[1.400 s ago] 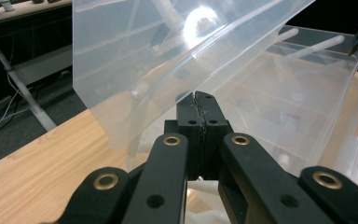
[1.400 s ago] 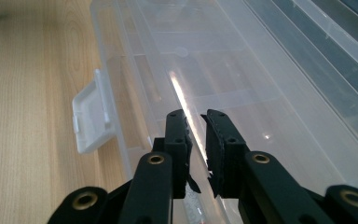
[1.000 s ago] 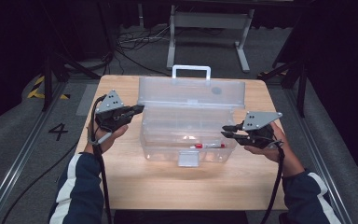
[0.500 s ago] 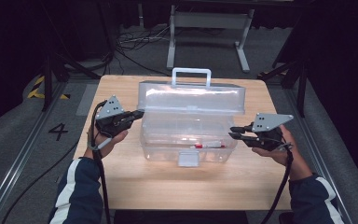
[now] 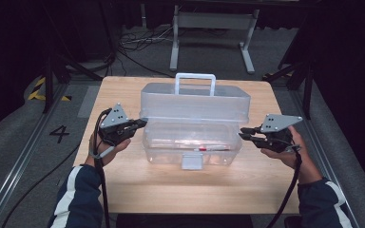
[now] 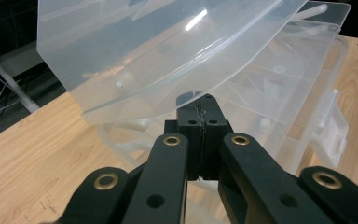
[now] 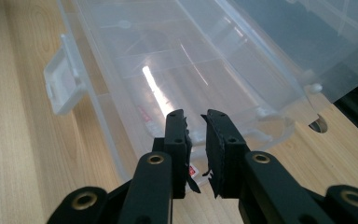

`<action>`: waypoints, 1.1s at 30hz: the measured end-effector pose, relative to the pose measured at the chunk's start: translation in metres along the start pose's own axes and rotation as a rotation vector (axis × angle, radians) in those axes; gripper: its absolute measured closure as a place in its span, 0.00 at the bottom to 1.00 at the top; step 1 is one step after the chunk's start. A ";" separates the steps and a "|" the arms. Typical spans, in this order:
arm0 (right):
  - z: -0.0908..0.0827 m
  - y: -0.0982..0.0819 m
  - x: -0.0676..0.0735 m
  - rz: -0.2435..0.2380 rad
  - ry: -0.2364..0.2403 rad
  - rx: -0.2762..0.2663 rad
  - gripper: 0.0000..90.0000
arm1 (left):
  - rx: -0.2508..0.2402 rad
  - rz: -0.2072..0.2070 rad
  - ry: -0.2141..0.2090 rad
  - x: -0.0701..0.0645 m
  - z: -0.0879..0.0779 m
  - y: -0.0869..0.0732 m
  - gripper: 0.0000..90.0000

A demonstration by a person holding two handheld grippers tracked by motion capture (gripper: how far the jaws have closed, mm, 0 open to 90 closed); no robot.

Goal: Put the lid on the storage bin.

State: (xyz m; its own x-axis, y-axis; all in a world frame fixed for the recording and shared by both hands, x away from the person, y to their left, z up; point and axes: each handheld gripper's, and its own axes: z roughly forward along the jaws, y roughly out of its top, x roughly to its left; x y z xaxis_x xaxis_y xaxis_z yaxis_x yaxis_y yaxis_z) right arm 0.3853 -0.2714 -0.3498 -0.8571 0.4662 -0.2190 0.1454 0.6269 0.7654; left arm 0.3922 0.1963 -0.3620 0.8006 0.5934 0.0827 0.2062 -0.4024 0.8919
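Observation:
A clear plastic toolbox stands mid-table, its lid with a white handle partly raised. My left gripper is shut, its tip right under the lid's left front edge. In the left gripper view the closed jaws meet the rim of the lid from below. My right gripper hovers just off the box's right end with a narrow gap between its jaws. In the right gripper view nothing sits between them. A small red-and-white item lies inside the box.
The box's white latch hangs at its front, also seen as the latch in the right gripper view. Bare wooden table surrounds the box. Beyond the table are a metal stand and floor cables.
The lid's front edge has sunk lower, and the left gripper under it has come down too. The right gripper has drawn away to the right of the box.

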 end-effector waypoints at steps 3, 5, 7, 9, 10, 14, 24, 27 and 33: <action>-0.001 -0.003 -0.002 0.015 -0.011 0.006 0.87 | 0.008 0.005 -0.002 -0.002 -0.001 -0.002 1.00; -0.002 -0.004 -0.003 0.025 -0.018 0.010 0.87 | 0.012 0.006 -0.003 -0.003 -0.002 -0.003 1.00; -0.003 -0.006 -0.004 0.031 -0.027 0.011 0.87 | 0.016 0.008 -0.005 -0.004 -0.003 -0.004 1.00; -0.004 -0.007 -0.004 0.037 -0.030 0.010 0.87 | 0.021 0.013 -0.003 -0.004 -0.003 -0.005 1.00; -0.004 -0.007 -0.004 0.038 -0.033 0.012 0.86 | 0.022 0.014 -0.003 -0.004 -0.003 -0.006 1.00; -0.003 -0.011 -0.007 0.052 -0.043 0.021 0.86 | 0.034 0.013 -0.003 -0.006 -0.003 -0.008 1.00; -0.005 -0.016 -0.009 0.069 -0.063 0.029 0.85 | 0.057 0.019 0.005 -0.010 0.001 -0.015 1.00; -0.005 -0.016 -0.008 0.063 -0.059 0.025 0.85 | 0.062 0.017 0.001 -0.011 0.001 -0.017 1.00; -0.005 -0.016 -0.008 0.069 -0.054 0.019 0.83 | 0.084 0.020 0.001 -0.012 0.001 -0.022 1.00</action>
State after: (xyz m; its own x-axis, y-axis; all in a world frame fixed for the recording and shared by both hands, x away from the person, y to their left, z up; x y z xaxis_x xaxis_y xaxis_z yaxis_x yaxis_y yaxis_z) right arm 0.3869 -0.2885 -0.3574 -0.8167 0.5417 -0.1987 0.2130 0.6031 0.7687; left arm 0.3786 0.1972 -0.3829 0.8043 0.5855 0.1012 0.2362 -0.4714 0.8497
